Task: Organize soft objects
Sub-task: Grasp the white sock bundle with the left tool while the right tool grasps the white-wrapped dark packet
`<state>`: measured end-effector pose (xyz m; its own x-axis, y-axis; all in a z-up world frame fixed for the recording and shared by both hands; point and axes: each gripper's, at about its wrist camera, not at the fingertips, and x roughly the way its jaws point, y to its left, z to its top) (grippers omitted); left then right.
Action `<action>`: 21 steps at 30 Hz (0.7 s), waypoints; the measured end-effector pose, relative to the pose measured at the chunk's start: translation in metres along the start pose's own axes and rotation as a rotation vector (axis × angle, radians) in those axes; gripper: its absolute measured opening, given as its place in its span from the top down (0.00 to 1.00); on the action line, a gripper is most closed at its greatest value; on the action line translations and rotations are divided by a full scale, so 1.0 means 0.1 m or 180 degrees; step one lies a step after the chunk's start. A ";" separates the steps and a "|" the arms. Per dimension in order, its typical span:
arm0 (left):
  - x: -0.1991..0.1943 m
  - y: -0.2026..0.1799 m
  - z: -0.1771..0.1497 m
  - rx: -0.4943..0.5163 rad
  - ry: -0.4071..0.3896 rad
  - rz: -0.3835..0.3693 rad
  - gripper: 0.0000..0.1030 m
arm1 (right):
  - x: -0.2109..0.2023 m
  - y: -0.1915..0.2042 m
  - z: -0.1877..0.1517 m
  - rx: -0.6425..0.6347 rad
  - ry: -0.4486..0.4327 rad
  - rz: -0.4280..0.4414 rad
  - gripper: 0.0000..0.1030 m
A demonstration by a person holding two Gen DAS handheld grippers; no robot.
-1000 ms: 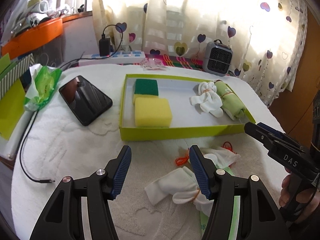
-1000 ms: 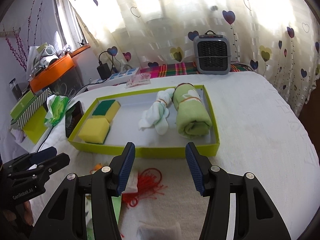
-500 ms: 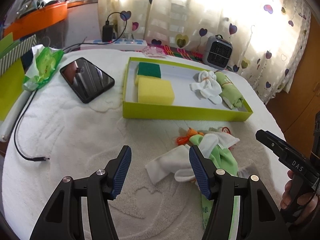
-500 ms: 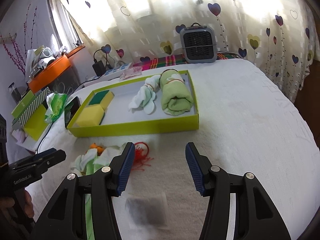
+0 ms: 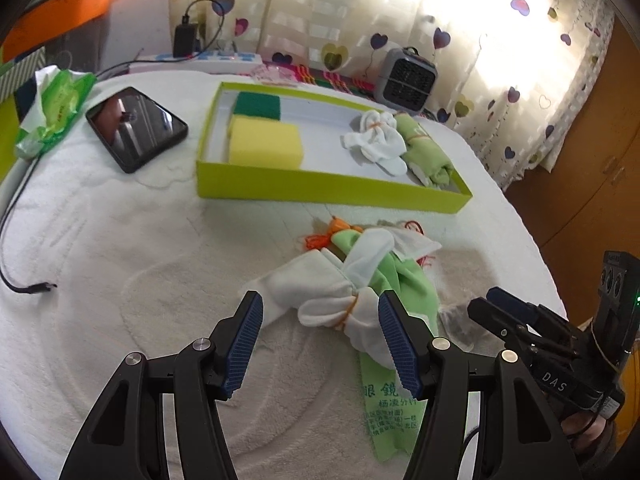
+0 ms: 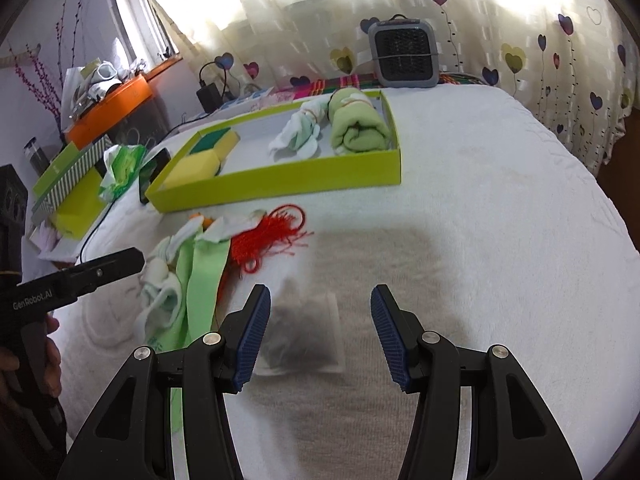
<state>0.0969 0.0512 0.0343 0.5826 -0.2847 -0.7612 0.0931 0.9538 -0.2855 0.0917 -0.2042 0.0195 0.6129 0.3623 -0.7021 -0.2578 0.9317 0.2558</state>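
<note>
A lime-green tray (image 5: 320,188) (image 6: 280,178) holds a yellow sponge (image 5: 264,146), a green-topped sponge (image 5: 256,106), a tied white cloth (image 5: 376,144) and a rolled green towel (image 6: 356,128). In front of it lies a pile: a white cloth bundle tied with a rubber band (image 5: 324,300), a green cloth (image 5: 400,280) (image 6: 200,280) and a red tassel (image 6: 268,236). My left gripper (image 5: 320,340) is open, low over the white bundle. My right gripper (image 6: 316,332) is open over a small translucent sachet (image 6: 304,332) and also shows in the left wrist view (image 5: 516,320).
A black phone (image 5: 136,128), a green tissue pack (image 5: 56,108) and a loose cable end (image 5: 32,288) lie at the left. A small grey heater (image 6: 404,52) and a power strip (image 5: 200,60) stand at the back. The white towel-covered table drops off at the right.
Both grippers have pulled back from the tray and lowered toward the pile. The white bundle now sits between my left fingers, and the sachet between my right ones.
</note>
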 end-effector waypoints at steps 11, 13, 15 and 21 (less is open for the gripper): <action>0.08 -0.12 -0.03 0.0047 0.0091 -0.0073 0.42 | 0.05 0.08 -0.06 -0.0109 0.0094 0.0023 0.37; 0.10 -0.15 -0.04 0.0051 0.0118 -0.0054 0.42 | 0.05 0.10 -0.07 -0.0140 0.0096 0.0007 0.37; 0.12 -0.17 -0.04 0.0046 0.0125 -0.0013 0.42 | 0.05 0.11 -0.08 -0.0162 0.0101 -0.0002 0.37; 0.15 -0.16 -0.04 -0.0006 0.0149 0.0097 0.42 | 0.07 0.14 -0.07 -0.0235 0.0126 -0.0066 0.37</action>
<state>0.1012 0.0311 0.0254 0.5468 -0.2598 -0.7959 0.0745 0.9620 -0.2628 0.0868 -0.1893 0.0136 0.5891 0.3405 -0.7329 -0.3006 0.9342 0.1923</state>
